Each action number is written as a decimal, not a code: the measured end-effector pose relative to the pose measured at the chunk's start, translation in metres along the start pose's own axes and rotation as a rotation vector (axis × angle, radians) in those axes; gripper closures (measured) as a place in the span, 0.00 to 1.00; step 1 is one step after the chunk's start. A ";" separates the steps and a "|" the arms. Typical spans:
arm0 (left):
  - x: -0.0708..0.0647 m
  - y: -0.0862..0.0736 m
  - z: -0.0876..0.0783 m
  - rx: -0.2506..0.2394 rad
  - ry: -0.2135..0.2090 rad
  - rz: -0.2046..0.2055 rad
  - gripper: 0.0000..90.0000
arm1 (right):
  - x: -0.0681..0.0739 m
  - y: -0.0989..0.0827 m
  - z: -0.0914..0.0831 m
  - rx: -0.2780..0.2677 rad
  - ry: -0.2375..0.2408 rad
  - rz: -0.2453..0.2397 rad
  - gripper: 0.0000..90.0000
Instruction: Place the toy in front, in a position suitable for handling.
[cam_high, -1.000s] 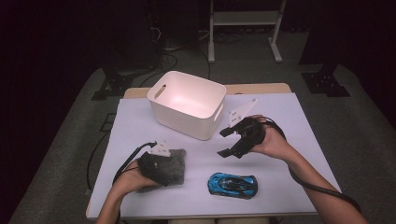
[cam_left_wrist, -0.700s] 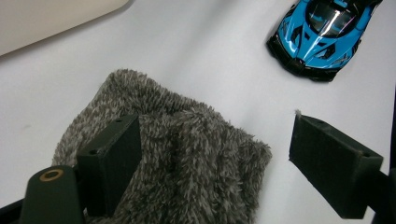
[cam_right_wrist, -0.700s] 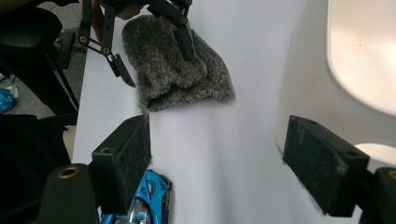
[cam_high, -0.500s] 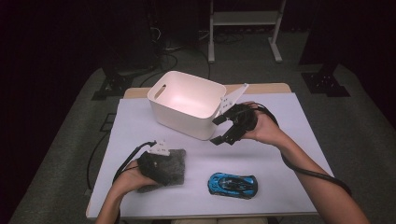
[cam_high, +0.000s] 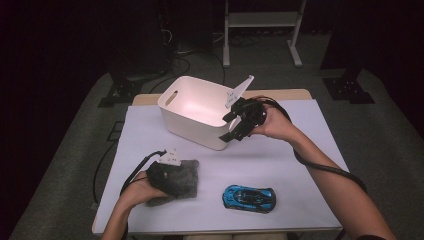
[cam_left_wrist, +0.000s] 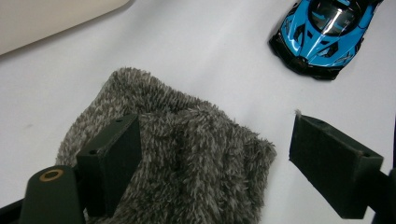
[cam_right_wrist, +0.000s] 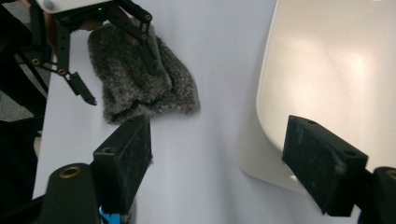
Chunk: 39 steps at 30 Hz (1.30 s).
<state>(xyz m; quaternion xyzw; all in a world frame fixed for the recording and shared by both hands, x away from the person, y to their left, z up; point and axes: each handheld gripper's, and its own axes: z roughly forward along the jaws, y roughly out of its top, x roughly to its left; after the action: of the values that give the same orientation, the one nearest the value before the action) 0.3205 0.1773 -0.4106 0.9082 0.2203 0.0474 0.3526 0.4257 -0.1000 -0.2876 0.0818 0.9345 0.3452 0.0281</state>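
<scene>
A grey fuzzy cloth lies on the white table sheet at the near left. My left gripper is open over it; in the left gripper view one jaw rests on the cloth and the other hangs over bare table. A blue toy car sits near the front edge, right of the cloth. The white bin stands at the back centre. My right gripper is open at the bin's near right corner, with nothing between its jaws, and the right gripper view looks down on the bin wall.
The table's right half is bare sheet. Cables trail from both grippers off the table edges. A metal stand and dark equipment stand on the floor beyond the table.
My right gripper has moved up and to the left from the table's middle to the bin's near right corner. The left gripper, cloth and car have stayed put.
</scene>
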 end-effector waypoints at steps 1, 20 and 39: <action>0.000 0.000 0.000 0.001 -0.002 0.001 0.18 | -0.002 0.002 0.002 0.002 0.001 0.002 0.25; 0.002 -0.001 0.000 0.007 -0.013 0.008 0.18 | -0.029 0.008 0.042 0.059 0.012 0.022 0.53; 0.003 -0.004 -0.002 -0.006 -0.015 -0.012 0.18 | -0.032 0.008 0.051 0.123 0.003 -0.023 0.88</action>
<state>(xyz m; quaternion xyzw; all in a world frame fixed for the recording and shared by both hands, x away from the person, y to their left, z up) 0.3218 0.1821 -0.4120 0.9063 0.2230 0.0393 0.3570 0.4641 -0.0672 -0.3213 0.0721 0.9549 0.2868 0.0258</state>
